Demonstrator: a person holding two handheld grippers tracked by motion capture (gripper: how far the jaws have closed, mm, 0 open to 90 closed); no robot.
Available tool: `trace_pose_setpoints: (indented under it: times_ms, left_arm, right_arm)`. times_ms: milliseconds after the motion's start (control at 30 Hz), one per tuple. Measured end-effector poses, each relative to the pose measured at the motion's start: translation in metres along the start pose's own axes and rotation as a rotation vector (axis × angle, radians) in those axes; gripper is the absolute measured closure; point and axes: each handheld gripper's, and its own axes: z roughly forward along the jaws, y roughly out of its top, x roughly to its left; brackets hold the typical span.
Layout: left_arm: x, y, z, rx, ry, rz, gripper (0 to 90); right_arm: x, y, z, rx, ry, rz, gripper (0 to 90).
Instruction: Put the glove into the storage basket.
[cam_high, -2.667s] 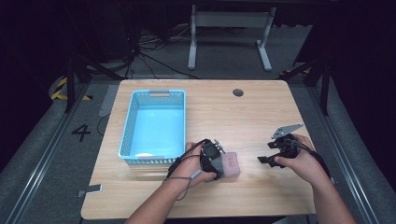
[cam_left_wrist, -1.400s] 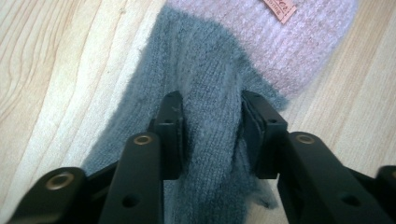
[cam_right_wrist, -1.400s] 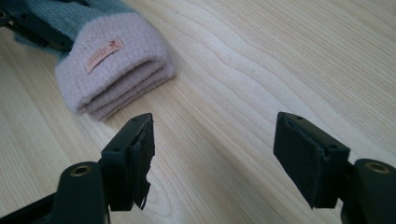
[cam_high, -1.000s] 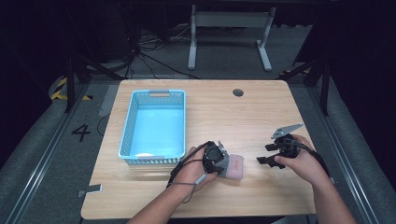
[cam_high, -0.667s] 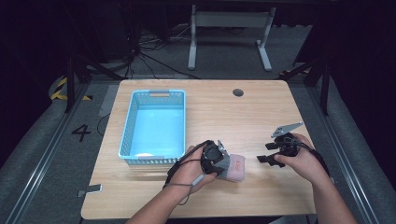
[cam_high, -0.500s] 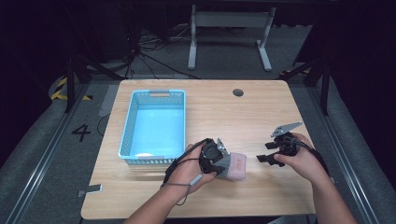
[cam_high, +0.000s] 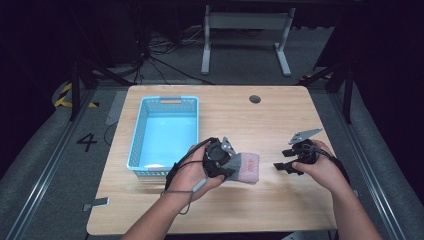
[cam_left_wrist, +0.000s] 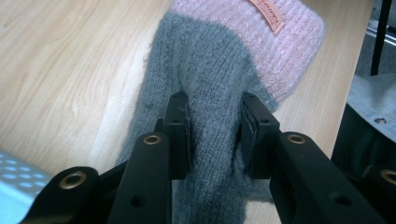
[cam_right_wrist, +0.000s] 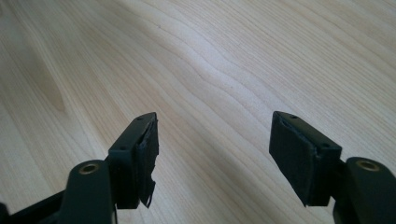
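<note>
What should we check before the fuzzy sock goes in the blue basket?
1. Left gripper pinches the sock on both sides: ok.
2. Sock lifted fully off the table: cannot tell.
3. Basket has room inside: ok.
4. Basket sits close beside the left gripper: ok.
5. Right gripper holds nothing, its jaws apart, having just closed a little: ok.
</note>
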Motion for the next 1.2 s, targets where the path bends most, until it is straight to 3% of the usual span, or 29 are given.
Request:
trace_pose_setpoints:
  times_ms: [567,800,1200]
  left_arm:
    - [0.019,-0.009,-0.03,-0.041,0.03,-0.032,67.9]
    - [0.035,-0.014,-0.044,-0.056,0.062,-0.032,67.8]
    - [0.064,-0.03,-0.066,-0.061,0.107,-0.068,67.5]
  right_arm:
    - [-0.004,0.007,0.009,0.003,0.012,-0.021,34.5]
    - [-0.003,0.004,0.01,0.007,0.008,-0.014,34.5]
    - [-0.003,-0.005,0.007,0.008,-0.002,0.0,34.0]
